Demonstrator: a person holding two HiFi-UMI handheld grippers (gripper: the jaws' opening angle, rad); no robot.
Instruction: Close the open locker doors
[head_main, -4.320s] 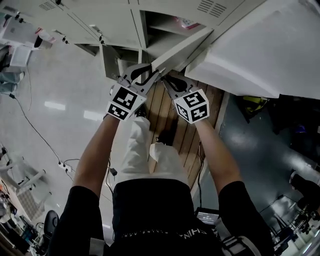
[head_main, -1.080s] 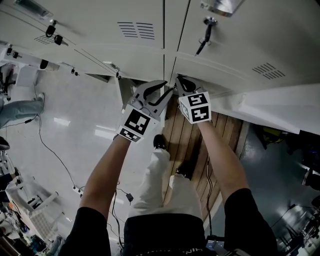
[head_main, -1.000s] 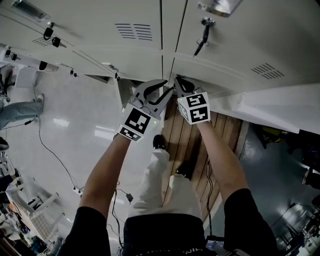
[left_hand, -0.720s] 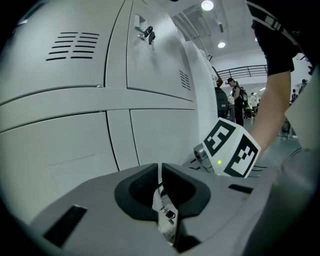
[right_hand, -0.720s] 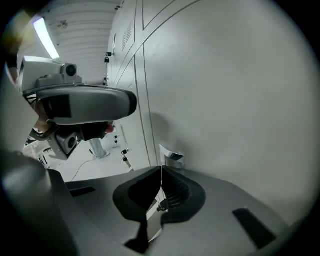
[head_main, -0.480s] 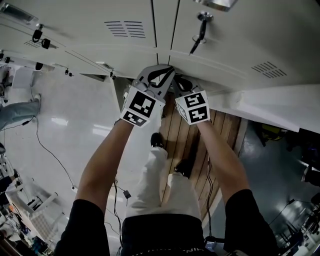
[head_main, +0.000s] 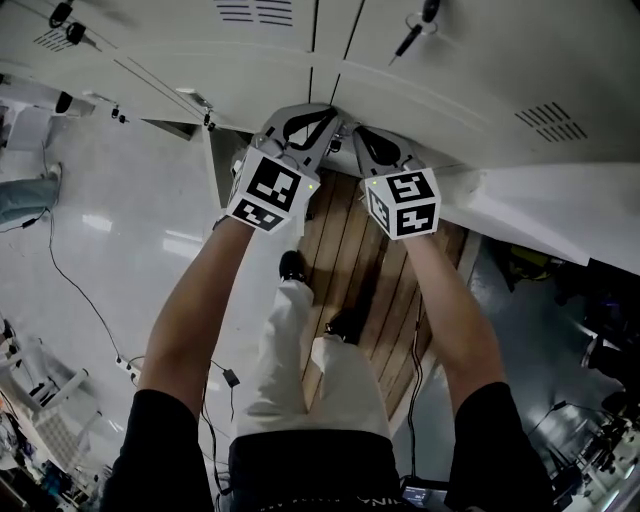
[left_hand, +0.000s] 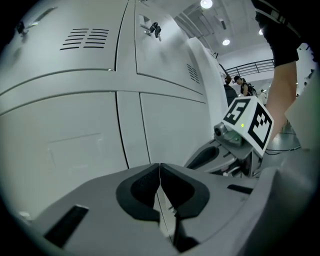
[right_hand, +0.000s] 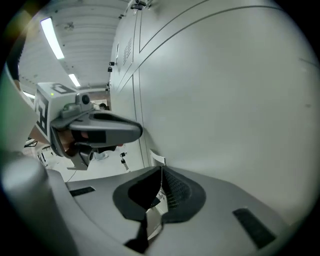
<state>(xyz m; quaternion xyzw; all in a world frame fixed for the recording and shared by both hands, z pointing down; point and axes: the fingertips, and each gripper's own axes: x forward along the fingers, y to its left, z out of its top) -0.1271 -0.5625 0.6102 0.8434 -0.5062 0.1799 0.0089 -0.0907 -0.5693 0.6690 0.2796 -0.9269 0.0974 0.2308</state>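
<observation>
Changed: the door that stood open between the two hand-held grippers a few seconds back now lies flush. The left hand-held gripper (head_main: 320, 115) has come up level with the right one. Its jaws have just been closing, with nothing between them.
Locker bank (head_main: 180, 60): fills the top edge of the head view.
Locker doors (left_hand: 170, 125): those in front of both hand-held grippers lie flat, seams even.
Swung-out door (head_main: 540, 215): white panel off the bank's right side, near the right arm; by its look, one door still open.
Right hand-held gripper (head_main: 352, 132): jaws pressed together, empty, tips at the door face just right of the centre seam.
Left hand-held gripper: jaws pressed together, empty, tips just left of that seam.
Key (head_main: 415, 35): hangs from the lock of the door above the right hand-held gripper.
Task standing: this door judged closed; the panel at right is probably next.
</observation>
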